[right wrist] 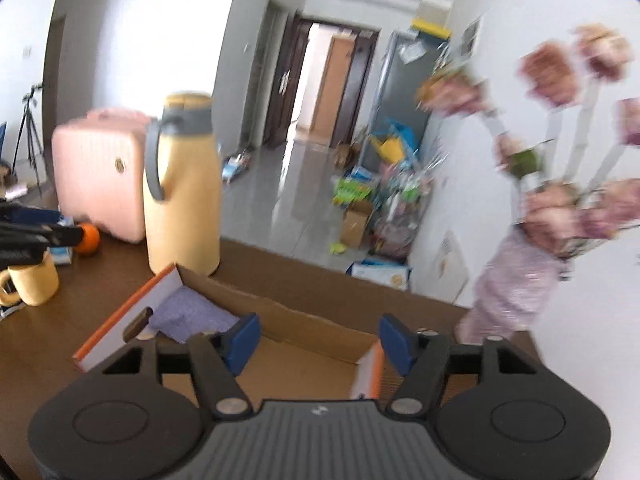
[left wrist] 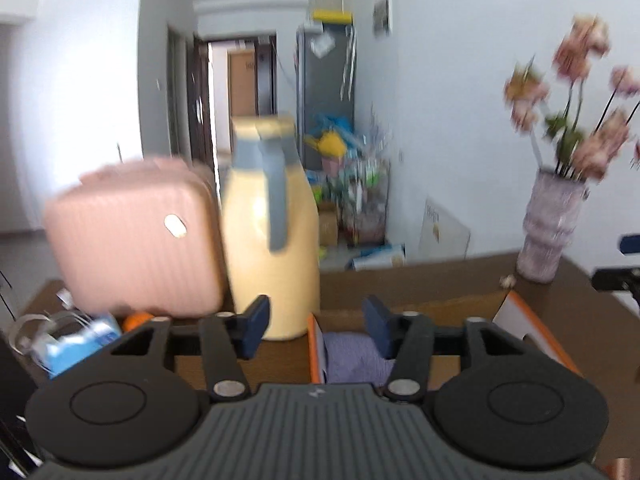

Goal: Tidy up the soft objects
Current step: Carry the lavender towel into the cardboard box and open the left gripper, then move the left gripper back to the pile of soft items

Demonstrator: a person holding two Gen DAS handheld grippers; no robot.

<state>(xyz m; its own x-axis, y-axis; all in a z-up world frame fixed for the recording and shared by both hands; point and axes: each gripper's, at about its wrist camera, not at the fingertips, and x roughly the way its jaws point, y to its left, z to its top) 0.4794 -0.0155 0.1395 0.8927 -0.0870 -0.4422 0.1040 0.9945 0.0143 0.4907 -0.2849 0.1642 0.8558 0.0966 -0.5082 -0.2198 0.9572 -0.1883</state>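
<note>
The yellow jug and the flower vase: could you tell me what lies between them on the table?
In the right wrist view, the open cardboard box holding the purple cloth lies between the yellow jug and the flower vase.

black claw (left wrist: 316, 326), blue pads, ribbed grey housing, silver screws.

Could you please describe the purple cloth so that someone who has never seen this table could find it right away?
Start at the tall yellow jug on the brown table; an open cardboard box sits just in front of it. The purple cloth lies inside the box, at the end nearest the jug. It is the only soft, purple thing there; the rest of the box looks bare.
</note>
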